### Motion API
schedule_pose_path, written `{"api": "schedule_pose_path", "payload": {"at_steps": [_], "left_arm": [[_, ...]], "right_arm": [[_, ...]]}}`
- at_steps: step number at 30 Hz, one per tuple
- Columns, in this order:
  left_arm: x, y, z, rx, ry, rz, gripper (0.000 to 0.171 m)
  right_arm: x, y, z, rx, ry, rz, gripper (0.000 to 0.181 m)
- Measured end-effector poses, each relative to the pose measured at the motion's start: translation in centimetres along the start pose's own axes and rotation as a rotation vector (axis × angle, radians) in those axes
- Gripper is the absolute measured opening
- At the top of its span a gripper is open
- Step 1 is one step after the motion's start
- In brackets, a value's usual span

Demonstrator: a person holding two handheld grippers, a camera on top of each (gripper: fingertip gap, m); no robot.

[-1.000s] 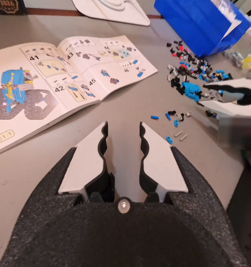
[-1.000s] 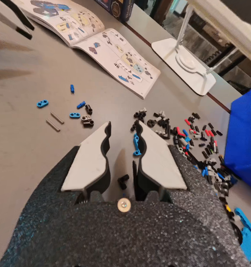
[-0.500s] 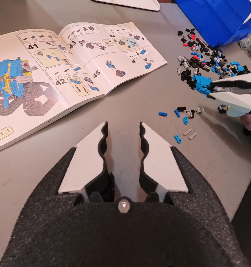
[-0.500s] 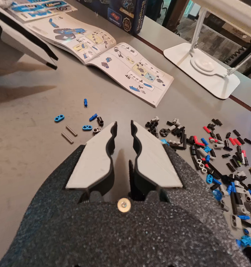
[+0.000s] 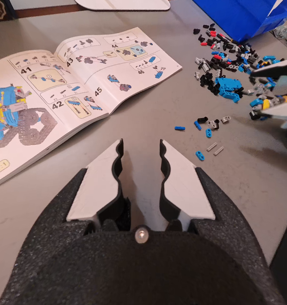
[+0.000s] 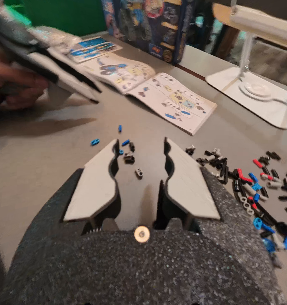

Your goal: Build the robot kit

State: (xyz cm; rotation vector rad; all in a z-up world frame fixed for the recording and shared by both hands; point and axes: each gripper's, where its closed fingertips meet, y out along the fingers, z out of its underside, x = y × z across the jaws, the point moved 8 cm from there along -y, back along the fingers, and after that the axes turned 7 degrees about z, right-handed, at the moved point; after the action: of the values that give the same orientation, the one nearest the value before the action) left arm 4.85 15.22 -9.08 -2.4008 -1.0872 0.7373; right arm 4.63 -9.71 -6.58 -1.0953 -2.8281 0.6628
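My left gripper [image 5: 141, 142] is open and empty, low over the bare grey table [image 5: 139, 115], just right of an open instruction booklet [image 5: 83, 79]. My right gripper [image 6: 141, 140] is open and empty. A small grey connector [image 6: 139, 173] and a black and grey piece [image 6: 129, 157] lie on the table between its fingers. Blue pins [image 6: 125, 142] and a small blue beam [image 6: 95, 142] lie just beyond its left fingertip. The same loose group [image 5: 205, 127] shows in the left wrist view, with the right gripper [image 5: 256, 94] open above the pile's near edge.
A pile of small black, red, grey and blue parts [image 5: 230, 54] with a blue assembly [image 5: 228, 89] lies by a blue bin [image 5: 246, 14]. A white lamp base [image 6: 255, 92], a printed box [image 6: 147, 28] and the hand-held left gripper [image 6: 73, 79] stand farther off.
My right gripper went from almost shut to wide open and swung left, from the pile to over the small loose group. Its view is now motion-blurred. The left gripper stayed open, nearly still.
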Motion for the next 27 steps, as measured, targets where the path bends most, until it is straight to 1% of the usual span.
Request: {"api": "schedule_pose_path", "payload": {"at_steps": [1, 2, 4, 5, 6, 8, 9, 12, 15, 19, 23, 26, 27], "left_arm": [[-0.1, -0.2, -0.1, -0.008, 0.012, 0.002, 0.044], [-0.3, -0.4, -0.3, -0.019, 0.023, 0.012, 0.043], [-0.7, -0.9, -0.7, -0.05, 0.034, 0.041, 0.043], [-0.9, -1.1, -0.9, -0.071, 0.036, 0.06, 0.043], [-1.1, -1.4, -1.1, -0.089, 0.031, 0.083, 0.043], [-1.4, -1.6, -1.4, -0.111, 0.014, 0.137, 0.043], [-1.6, -1.6, -1.4, -0.114, 0.004, 0.165, 0.043], [-2.0, -1.6, -1.5, -0.108, -0.019, 0.222, 0.043], [-2.4, -1.7, -1.6, -0.112, -0.004, 0.235, 0.043], [-3.1, -1.9, -1.8, -0.123, 0.038, 0.252, 0.043], [-4.5, -1.9, -1.8, -0.121, 0.109, 0.3, 0.043], [-5.7, -1.8, -1.7, -0.133, 0.185, 0.355, 0.043], [-6.2, -1.8, -1.7, -0.143, 0.21, 0.382, 0.044]], "right_arm": [[0.1, -0.8, 0.1, 0.01, -0.067, -0.022, 0.052], [0.2, -1.7, 0.4, 0.009, -0.13, -0.028, 0.041], [1.2, -2.9, 1.4, 0.012, -0.191, -0.134, 0.039], [1.3, -2.8, 2.3, 0.066, -0.215, -0.138, 0.036], [1.0, -2.3, 3.0, 0.131, -0.231, -0.105, 0.038], [0.7, -1.3, 3.7, 0.214, -0.219, -0.077, 0.046], [0.6, -0.9, 3.7, 0.233, -0.21, -0.065, 0.046], [0.2, -0.2, 4.0, 0.265, -0.186, -0.075, 0.033], [-0.3, 0.2, 3.7, 0.257, -0.126, -0.086, 0.024], [-0.8, 0.4, 3.4, 0.246, -0.09, -0.107, 0.015], [-0.7, 0.9, 3.6, 0.27, -0.094, -0.148, 0.015], [-0.8, 1.5, 3.9, 0.302, -0.118, -0.14, 0.016], [-1.0, 1.6, 3.8, 0.296, -0.112, -0.127, 0.009]]}}
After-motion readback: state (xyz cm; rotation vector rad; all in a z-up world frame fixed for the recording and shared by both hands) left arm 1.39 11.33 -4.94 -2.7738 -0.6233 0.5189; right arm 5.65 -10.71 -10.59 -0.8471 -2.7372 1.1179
